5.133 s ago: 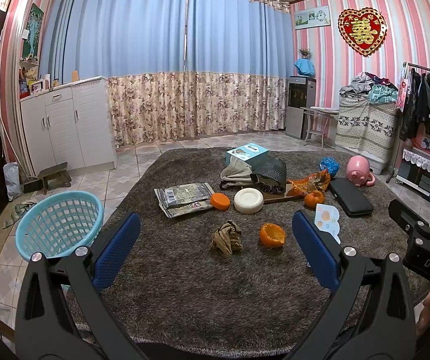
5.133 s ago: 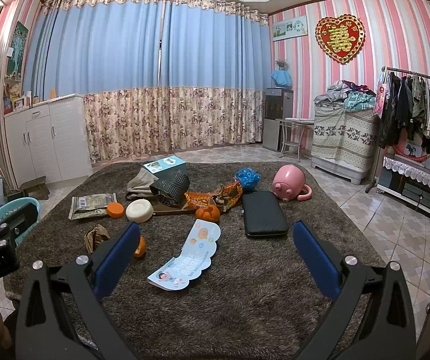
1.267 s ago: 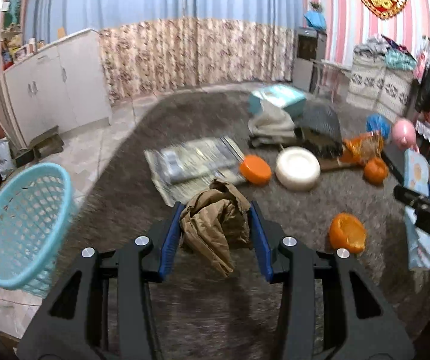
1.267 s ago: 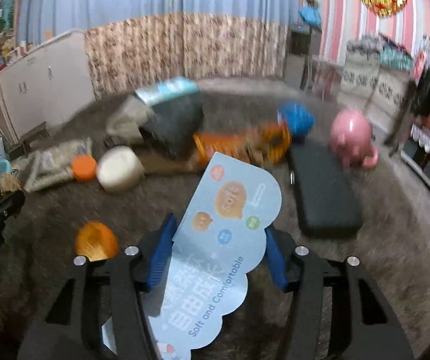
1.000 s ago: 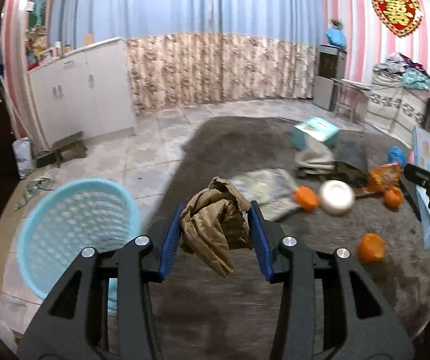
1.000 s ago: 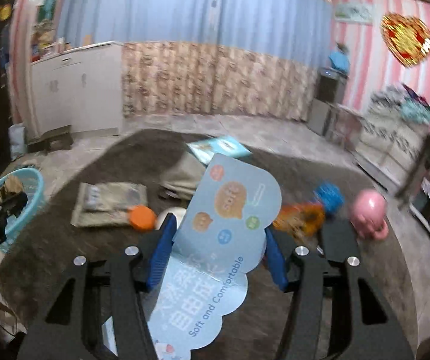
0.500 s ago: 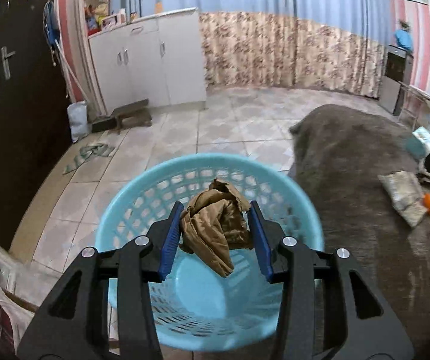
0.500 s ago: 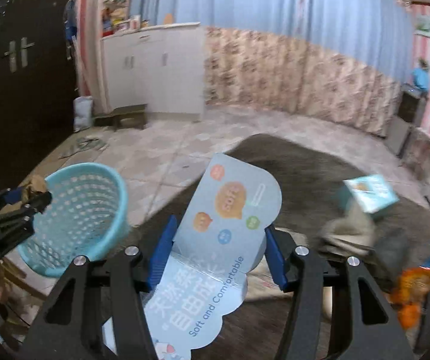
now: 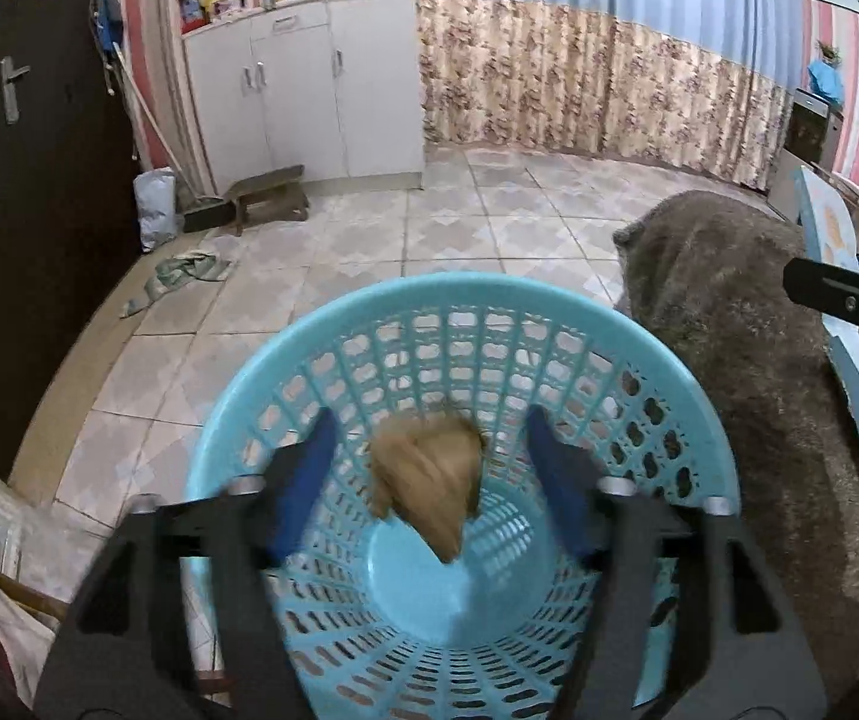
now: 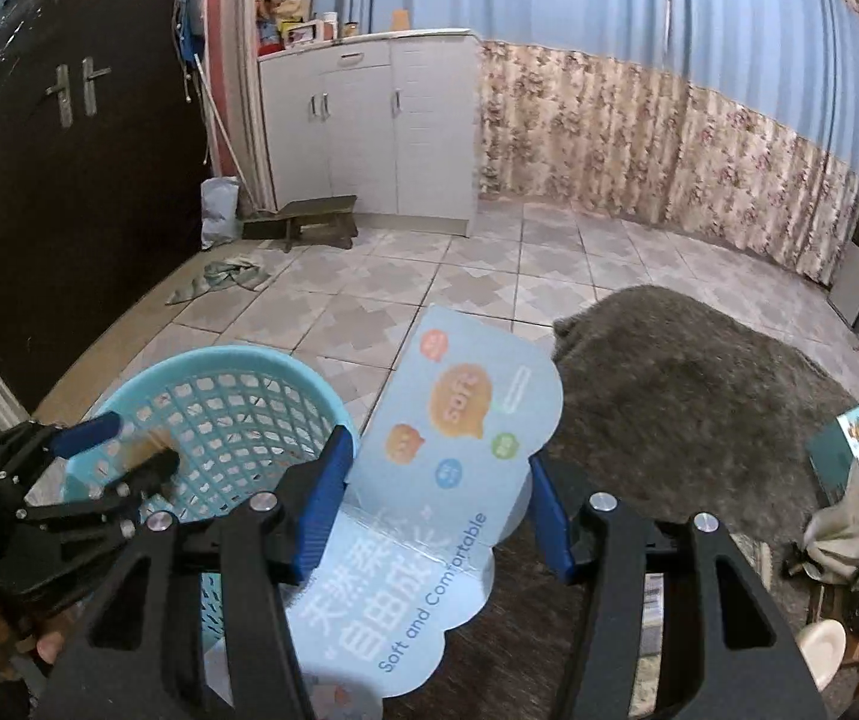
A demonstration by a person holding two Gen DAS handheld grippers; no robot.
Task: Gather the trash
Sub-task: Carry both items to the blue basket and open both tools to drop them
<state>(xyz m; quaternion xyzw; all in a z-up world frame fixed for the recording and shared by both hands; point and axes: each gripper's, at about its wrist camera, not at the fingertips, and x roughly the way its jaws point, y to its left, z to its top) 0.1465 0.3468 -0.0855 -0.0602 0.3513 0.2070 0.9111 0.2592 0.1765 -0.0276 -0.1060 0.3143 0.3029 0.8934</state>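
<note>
A crumpled brown paper wad (image 9: 426,483) is seen blurred in mid-air above the mouth of a light blue plastic basket (image 9: 657,360), between the spreading jaws of the left gripper (image 9: 429,480), whose blue pads are clear of it on both sides. The jaws are opening as the wad hangs free over the basket's latticed interior. The basket is set on the tiled floor (image 9: 369,252), just beside the edge of a grey shaggy rug (image 9: 747,324). In the right wrist view, a pale blue printed card (image 10: 459,420) marked "Soft and Comfortable" is held clamped between the narrow-set jaws of the right gripper (image 10: 435,504), tilted up over the rug's edge, near the basket. White cabinets (image 10: 369,132) and floral curtains (image 10: 639,150) are visible along the far wall.
</note>
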